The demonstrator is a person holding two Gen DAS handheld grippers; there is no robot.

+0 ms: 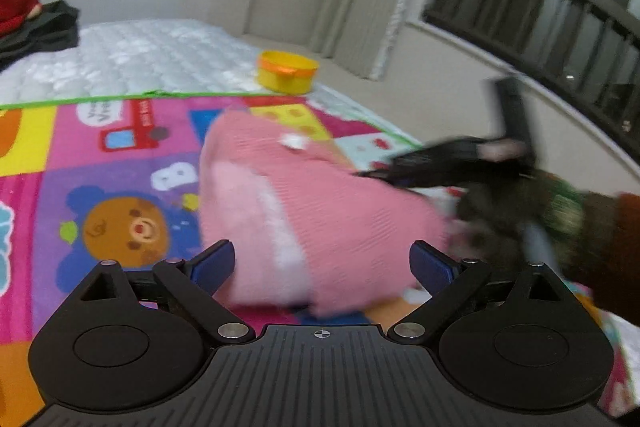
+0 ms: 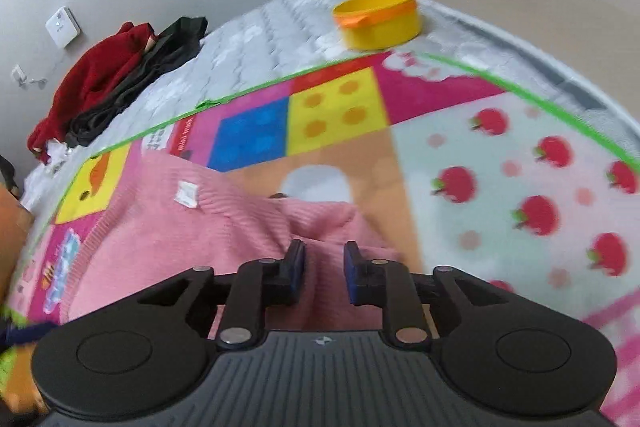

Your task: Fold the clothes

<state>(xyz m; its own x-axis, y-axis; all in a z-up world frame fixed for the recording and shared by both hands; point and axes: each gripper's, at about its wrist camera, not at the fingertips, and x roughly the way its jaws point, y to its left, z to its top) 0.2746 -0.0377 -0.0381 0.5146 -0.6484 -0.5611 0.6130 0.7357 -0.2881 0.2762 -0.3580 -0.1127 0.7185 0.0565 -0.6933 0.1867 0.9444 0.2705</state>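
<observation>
A pink knitted garment point(image 1: 320, 211) lies bunched on a colourful play mat point(image 1: 100, 155) on the bed, with a small white label point(image 1: 294, 141) near its far edge. My left gripper point(image 1: 322, 263) is wide open just in front of the garment's near edge and holds nothing. The right gripper point(image 1: 384, 173) shows blurred in the left wrist view at the garment's right edge, held by a gloved hand. In the right wrist view my right gripper point(image 2: 322, 259) has its jaws partly closed with a narrow gap, over the pink garment point(image 2: 180, 235); a grip on the cloth cannot be confirmed.
A yellow round tub with an orange band point(image 1: 286, 73) stands on the white quilted mattress point(image 1: 140, 55) beyond the mat; it also shows in the right wrist view point(image 2: 380, 19). Red and black clothes point(image 2: 108, 87) are piled at the far left by the wall. Window railing point(image 1: 540, 7) is on the right.
</observation>
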